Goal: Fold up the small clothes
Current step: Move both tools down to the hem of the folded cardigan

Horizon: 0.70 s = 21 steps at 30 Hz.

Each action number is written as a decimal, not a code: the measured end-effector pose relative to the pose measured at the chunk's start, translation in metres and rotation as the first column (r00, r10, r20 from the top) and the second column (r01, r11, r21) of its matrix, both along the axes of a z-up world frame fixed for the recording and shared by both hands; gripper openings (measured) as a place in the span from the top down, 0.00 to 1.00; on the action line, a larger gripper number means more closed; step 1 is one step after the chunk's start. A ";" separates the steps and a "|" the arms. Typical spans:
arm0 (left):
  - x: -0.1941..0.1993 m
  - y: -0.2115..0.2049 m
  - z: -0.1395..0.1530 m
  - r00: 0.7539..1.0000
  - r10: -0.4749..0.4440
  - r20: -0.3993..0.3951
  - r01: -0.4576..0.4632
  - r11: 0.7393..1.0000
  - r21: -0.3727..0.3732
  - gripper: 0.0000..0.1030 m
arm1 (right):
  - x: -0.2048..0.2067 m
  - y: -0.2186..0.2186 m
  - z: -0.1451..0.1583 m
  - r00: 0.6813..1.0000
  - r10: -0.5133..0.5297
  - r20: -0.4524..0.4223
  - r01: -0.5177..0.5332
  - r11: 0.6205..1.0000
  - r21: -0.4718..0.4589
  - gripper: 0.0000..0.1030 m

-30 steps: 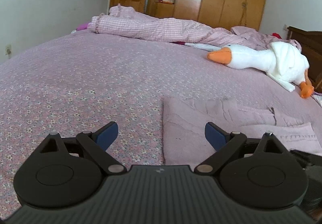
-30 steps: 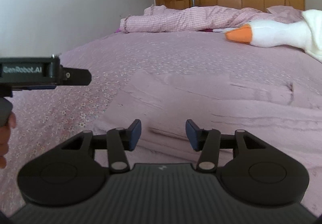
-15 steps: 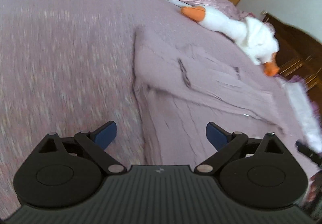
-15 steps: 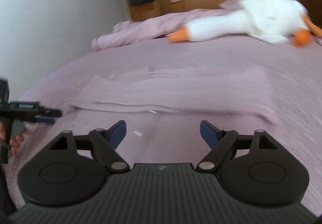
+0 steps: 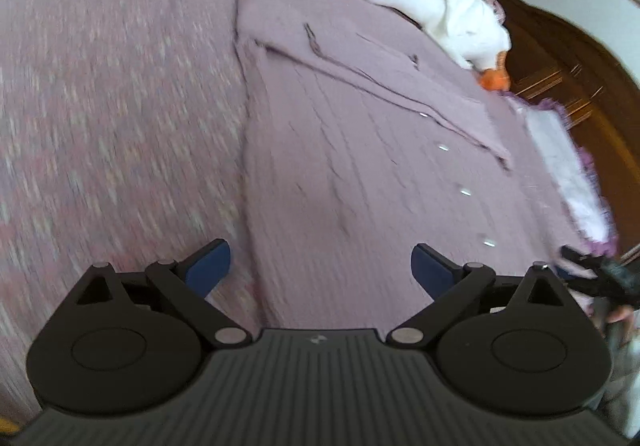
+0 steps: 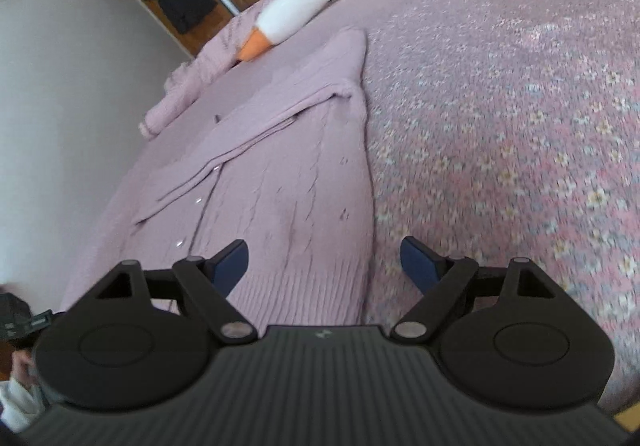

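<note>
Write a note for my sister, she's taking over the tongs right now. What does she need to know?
Left tongs: open, empty, over the cardigan's bottom-left corner.
Right tongs: open, empty, over its bottom-right corner.
Cardigan: flat on the flowery bedspread, buttons up, both sleeves already folded across the chest.
Toy goose: lying past the collar end, apart from the cardigan.
Left to do: probably pinch the hem corners and fold the bottom up towards the collar.

One lilac cardigan [image 5: 360, 149], four buttons showing, one plush goose [image 5: 432, 9], two grippers
</note>
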<state>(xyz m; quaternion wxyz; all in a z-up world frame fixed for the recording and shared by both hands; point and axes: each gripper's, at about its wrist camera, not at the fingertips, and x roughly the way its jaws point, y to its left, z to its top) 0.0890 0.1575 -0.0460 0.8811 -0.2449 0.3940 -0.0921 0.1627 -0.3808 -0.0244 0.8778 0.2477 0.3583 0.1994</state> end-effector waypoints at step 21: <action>0.023 0.008 -0.015 0.998 0.007 0.056 0.009 0.963 -0.271 0.07 | 0.001 -0.015 -0.020 0.993 0.099 -0.064 -0.078 0.961 0.267 0.19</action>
